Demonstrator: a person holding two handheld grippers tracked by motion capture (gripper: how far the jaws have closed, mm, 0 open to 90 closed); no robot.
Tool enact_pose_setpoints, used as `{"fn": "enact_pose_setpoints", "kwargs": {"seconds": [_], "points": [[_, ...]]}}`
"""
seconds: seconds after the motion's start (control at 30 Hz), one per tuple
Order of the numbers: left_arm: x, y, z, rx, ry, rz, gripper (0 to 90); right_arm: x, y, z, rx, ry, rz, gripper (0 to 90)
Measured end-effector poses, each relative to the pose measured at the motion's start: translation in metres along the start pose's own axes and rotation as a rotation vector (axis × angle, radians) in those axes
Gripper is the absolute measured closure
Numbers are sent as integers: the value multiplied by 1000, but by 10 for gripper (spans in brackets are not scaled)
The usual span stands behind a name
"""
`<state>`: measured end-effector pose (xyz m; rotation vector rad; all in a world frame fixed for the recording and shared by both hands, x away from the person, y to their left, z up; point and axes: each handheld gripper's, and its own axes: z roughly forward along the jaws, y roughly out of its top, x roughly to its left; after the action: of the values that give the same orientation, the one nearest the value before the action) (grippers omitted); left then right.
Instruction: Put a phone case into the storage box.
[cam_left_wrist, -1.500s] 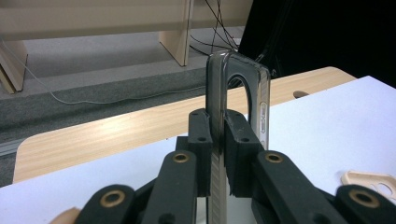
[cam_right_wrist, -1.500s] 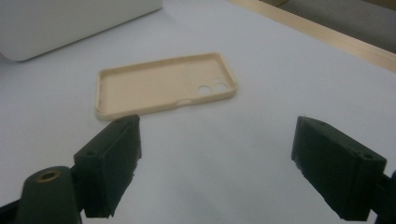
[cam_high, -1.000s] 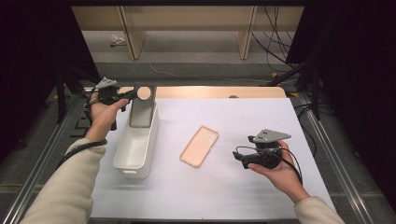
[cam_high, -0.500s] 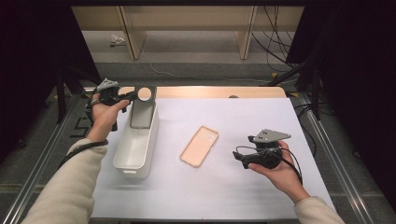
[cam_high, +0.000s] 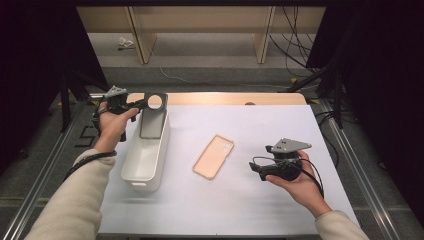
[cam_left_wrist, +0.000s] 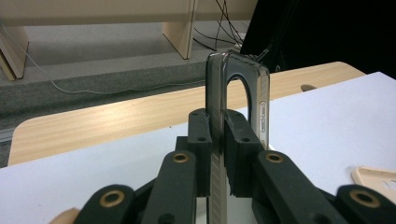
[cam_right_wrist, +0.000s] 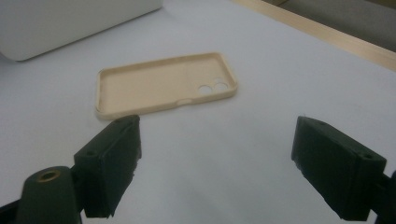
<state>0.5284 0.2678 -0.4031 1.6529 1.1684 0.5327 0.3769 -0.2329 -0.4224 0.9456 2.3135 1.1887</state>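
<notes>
The left gripper pinches a smoky-grey phone case upright over the white bin's far end; the right gripper, jaws spread, faces the beige phone case on the table

I'm working in what looks like a lab recording bay. My table wears a plain white cover over a light wooden top and sits between metal rails, 1 on each side. Black curtains close in both sides of the table. Beyond its far edge, loose cables trail over grey carpet beneath a bare wooden bench frame. Everything around the table is plain and functional.
</notes>
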Motion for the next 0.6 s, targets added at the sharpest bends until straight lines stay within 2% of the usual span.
{"fn": "enact_pose_setpoints", "kwargs": {"seconds": [0.6], "points": [[2,-4,4,8,8,-11,814,0,0,0,1,1,-1,168]]}}
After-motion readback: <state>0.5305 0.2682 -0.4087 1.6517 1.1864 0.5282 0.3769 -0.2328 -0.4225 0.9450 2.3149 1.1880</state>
